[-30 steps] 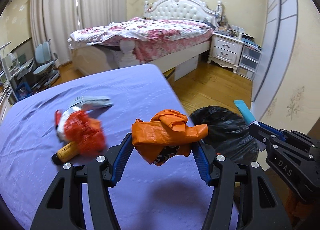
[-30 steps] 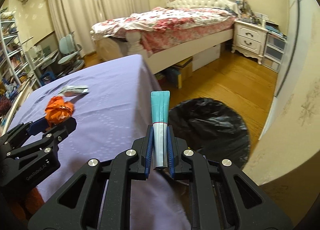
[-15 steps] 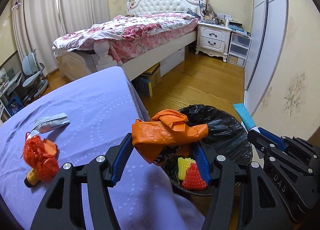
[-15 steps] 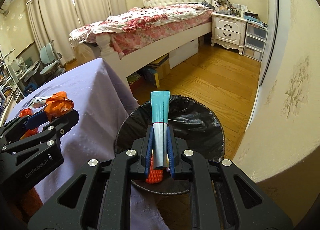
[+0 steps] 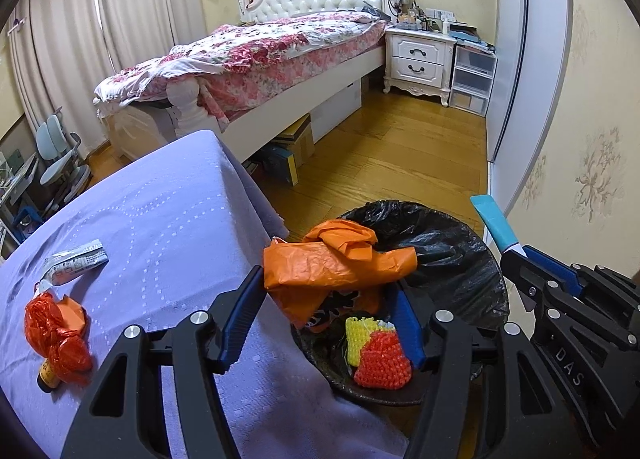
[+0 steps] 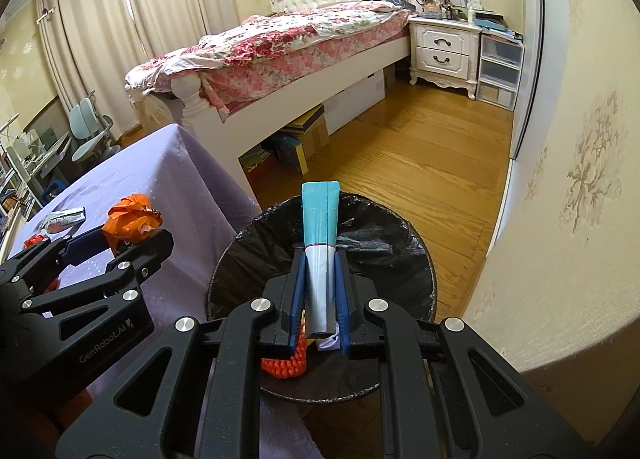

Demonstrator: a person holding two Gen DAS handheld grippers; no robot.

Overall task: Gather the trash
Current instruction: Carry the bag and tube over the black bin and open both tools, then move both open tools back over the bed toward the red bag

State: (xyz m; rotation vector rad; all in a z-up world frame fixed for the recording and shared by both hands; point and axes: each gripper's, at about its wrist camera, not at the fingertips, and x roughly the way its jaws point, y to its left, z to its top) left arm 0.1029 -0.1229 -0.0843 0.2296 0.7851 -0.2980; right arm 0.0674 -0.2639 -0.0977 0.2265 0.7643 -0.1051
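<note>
Two grippers are up over the black trash bin, and each one has trash in it. The left gripper has its blue fingers spread fairly wide, pressed on both sides of a crumpled orange bag. Right under that bag, down inside the bin, lie a yellow net and a red net, touching each other. The right gripper has its jaws almost closed, pinching a thin teal and silver packet that sticks straight out past the fingertips, over the bin's open mouth.

Left of the left gripper, the purple tablecloth covers a table that stands just beside the bin. Near the left gripper's left arm, a red crinkly bag lies on the cloth, wrapped around a small bottle with a dark end. A bit farther away lies a flat silver wrapper with small print on it.

Ahead of both grippers, past the bin, is the wooden floor. Farther off stands a bed with a pink flowery cover. To its right is a white nightstand, and long curtains hang at the far left.
</note>
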